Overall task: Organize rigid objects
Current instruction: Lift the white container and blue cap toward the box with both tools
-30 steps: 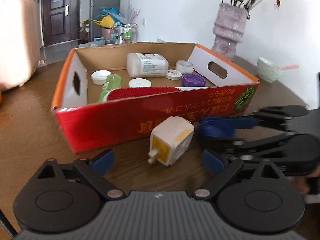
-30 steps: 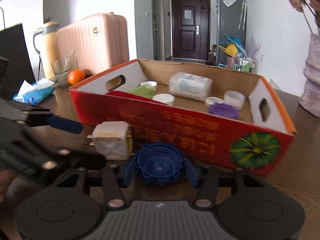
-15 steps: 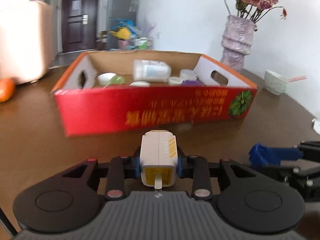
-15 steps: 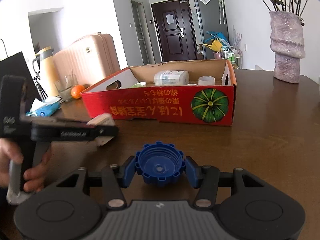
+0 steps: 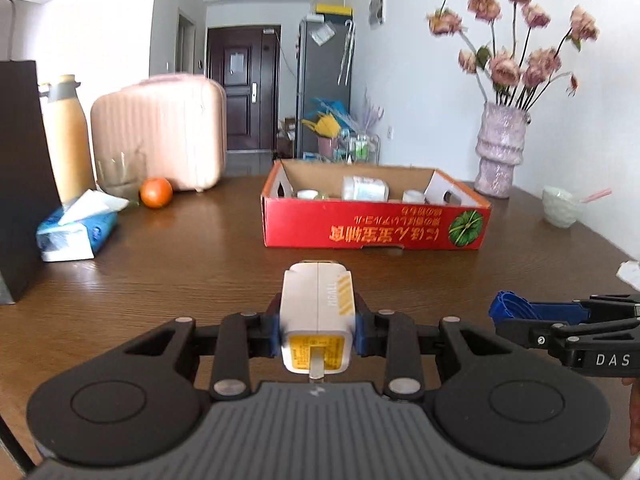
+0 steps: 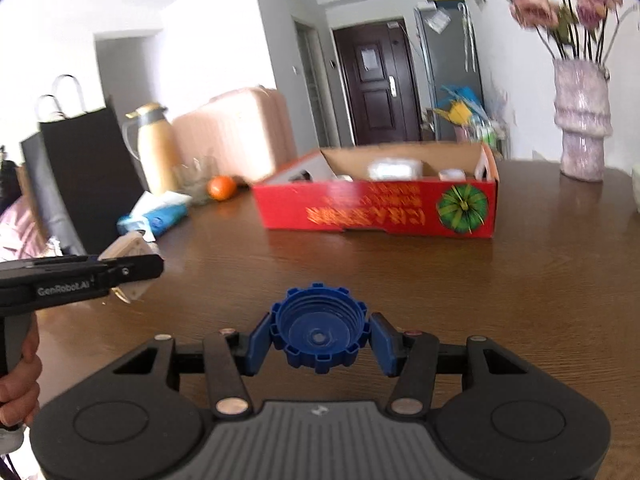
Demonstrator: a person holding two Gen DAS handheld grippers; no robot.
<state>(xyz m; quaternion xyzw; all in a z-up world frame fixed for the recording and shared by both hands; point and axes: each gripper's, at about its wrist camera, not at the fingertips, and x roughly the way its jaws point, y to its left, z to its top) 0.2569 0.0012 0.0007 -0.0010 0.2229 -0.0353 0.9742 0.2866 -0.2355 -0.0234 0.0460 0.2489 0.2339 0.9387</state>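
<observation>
While you are holding both tools above the wooden table (image 5: 168, 280), your left gripper (image 5: 317, 326) is pinching a white charger plug (image 5: 316, 312) between its blue pads, having just closed on it. Your right gripper (image 6: 319, 338) is clamping a blue bottle cap (image 6: 319, 330). Both are sitting well short of the red cardboard box (image 5: 374, 228).

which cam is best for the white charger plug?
Left wrist: the white charger plug sits centred between the left gripper pads, label and prong visible. Right wrist shows only its corners behind that gripper's side, blurred.
</observation>
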